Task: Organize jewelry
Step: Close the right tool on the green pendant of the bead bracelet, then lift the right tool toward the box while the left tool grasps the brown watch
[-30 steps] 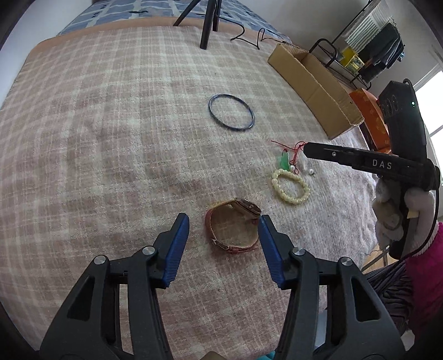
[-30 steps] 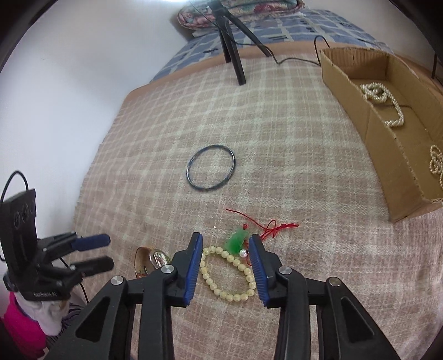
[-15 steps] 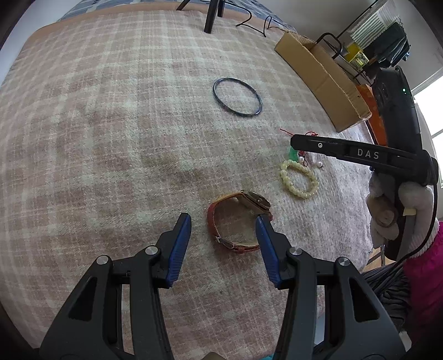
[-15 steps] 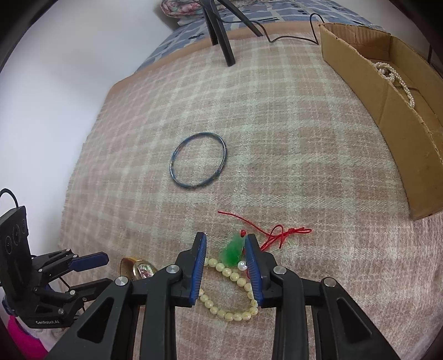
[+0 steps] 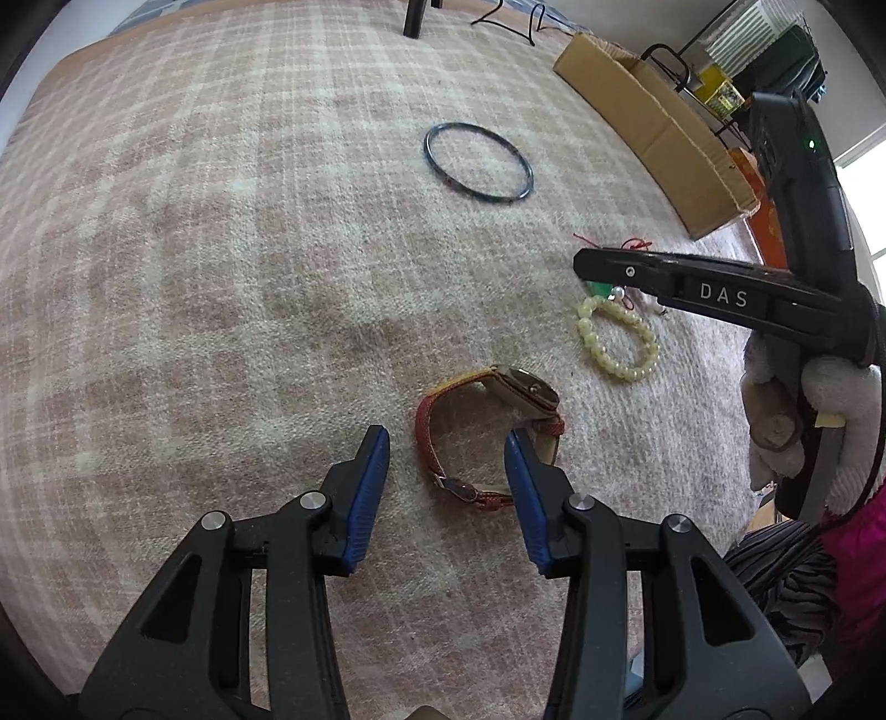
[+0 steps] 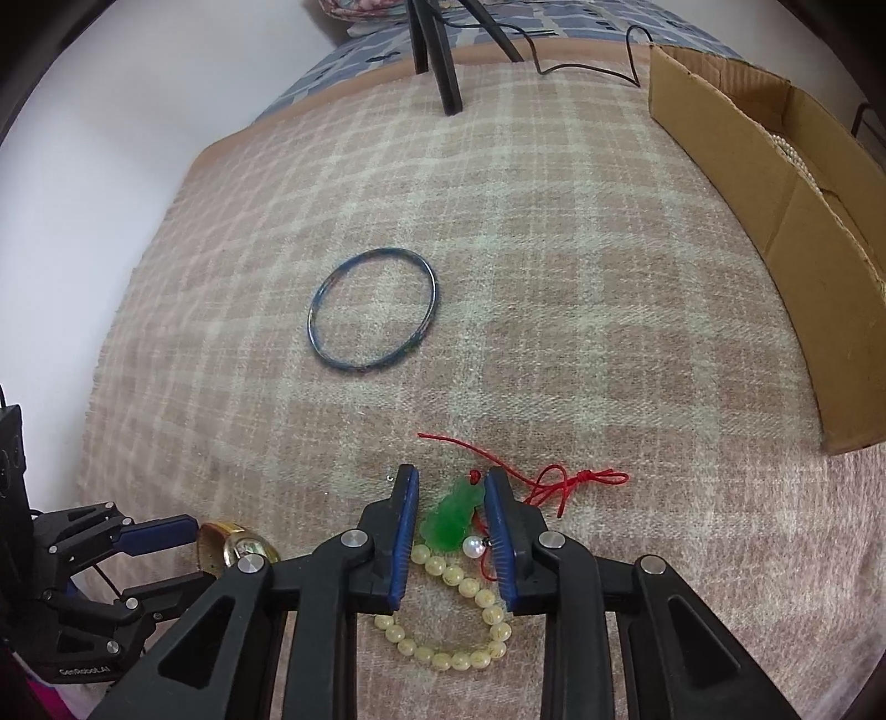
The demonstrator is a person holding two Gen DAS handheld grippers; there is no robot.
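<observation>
A watch with a red strap [image 5: 487,437] lies on the plaid blanket. My left gripper [image 5: 446,440] is open, its jaws straddling the strap's near half without touching. A green pendant on a red cord [image 6: 449,515] lies beside a cream bead bracelet [image 6: 454,615] and a small pearl [image 6: 472,548]. My right gripper [image 6: 449,487] is open, low over the blanket, with the pendant between its blue pads. A dark blue bangle [image 6: 372,314] lies farther out. In the left wrist view the right gripper [image 5: 587,263] hides most of the pendant.
A cardboard box [image 6: 775,210] with pearl strands inside stands at the right edge of the blanket [image 6: 554,221]. A black tripod leg [image 6: 437,50] and a cable stand at the far end. Furniture and a rack [image 5: 720,72] sit beyond the box.
Both grippers have moved forward and down. The right jaws have narrowed around the green pendant. The left jaws have narrowed and now straddle the watch strap.
</observation>
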